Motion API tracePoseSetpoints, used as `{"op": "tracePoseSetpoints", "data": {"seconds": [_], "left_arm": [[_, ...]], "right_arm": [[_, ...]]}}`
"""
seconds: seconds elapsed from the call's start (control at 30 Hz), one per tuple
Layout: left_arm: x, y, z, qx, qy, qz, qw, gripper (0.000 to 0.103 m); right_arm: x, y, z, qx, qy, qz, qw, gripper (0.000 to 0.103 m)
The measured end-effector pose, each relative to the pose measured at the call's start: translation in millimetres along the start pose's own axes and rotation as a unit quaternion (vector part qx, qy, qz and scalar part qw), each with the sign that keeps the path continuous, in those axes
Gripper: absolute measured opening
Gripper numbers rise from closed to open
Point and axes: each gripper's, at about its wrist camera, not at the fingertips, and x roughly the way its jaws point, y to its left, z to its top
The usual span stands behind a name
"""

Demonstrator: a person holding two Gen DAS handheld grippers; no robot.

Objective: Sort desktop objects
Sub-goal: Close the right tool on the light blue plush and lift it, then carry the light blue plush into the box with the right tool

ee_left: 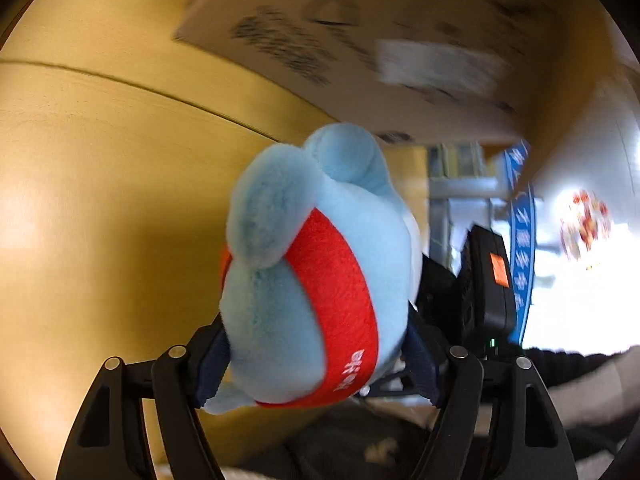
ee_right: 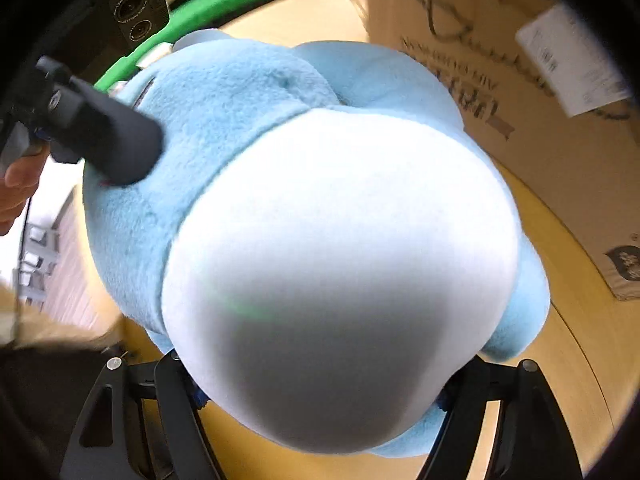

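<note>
A light blue plush toy (ee_left: pixel 320 272) with a red band and a white belly is held in the air above the wooden desk (ee_left: pixel 80 200). My left gripper (ee_left: pixel 320 360) is shut on it near the red band. In the right wrist view the toy's white belly (ee_right: pixel 340 260) fills the frame, and my right gripper (ee_right: pixel 320 392) is shut on the toy from below. One black finger (ee_right: pixel 116 144) of the left gripper presses the toy's blue side in the right wrist view. The right gripper's black body (ee_left: pixel 488 280) shows behind the toy in the left wrist view.
A large cardboard box (ee_left: pixel 360 40) with black print and a white label stands on the desk just beyond the toy; it also shows in the right wrist view (ee_right: pixel 520 80). A green surface (ee_right: pixel 224 0) and a black camera unit (ee_right: pixel 132 4) lie at the upper left.
</note>
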Motion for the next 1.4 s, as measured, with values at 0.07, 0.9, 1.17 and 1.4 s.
{"op": "tracePoseSetpoints", "data": {"seconds": [0.07,0.9,1.17,1.4], "left_arm": [[-14.0,-26.2,-20.4,0.015,-0.009,0.001,0.9998,0.079],[-156.6,-336.9,206.8,0.24,-0.164,0.051,0.9555,0.079],[-84.8,-325.4,347.6,0.142,-0.078,0.082,0.9834,0.079],[-1.9,-241.1,404.2,0.012,0.005,0.098,0.9951,0.078]], "right_arm": [[-31.7,15.0,-7.5,-0.007,-0.017,0.001,1.0,0.077],[-338.6,-131.7,164.9,0.032,-0.174,-0.109,0.978,0.077],[-268.1,-245.4,216.2,0.083,-0.004,-0.039,0.996,0.078],[-175.4,-283.2,200.2,0.122,0.139,-0.018,0.983,0.08]]}}
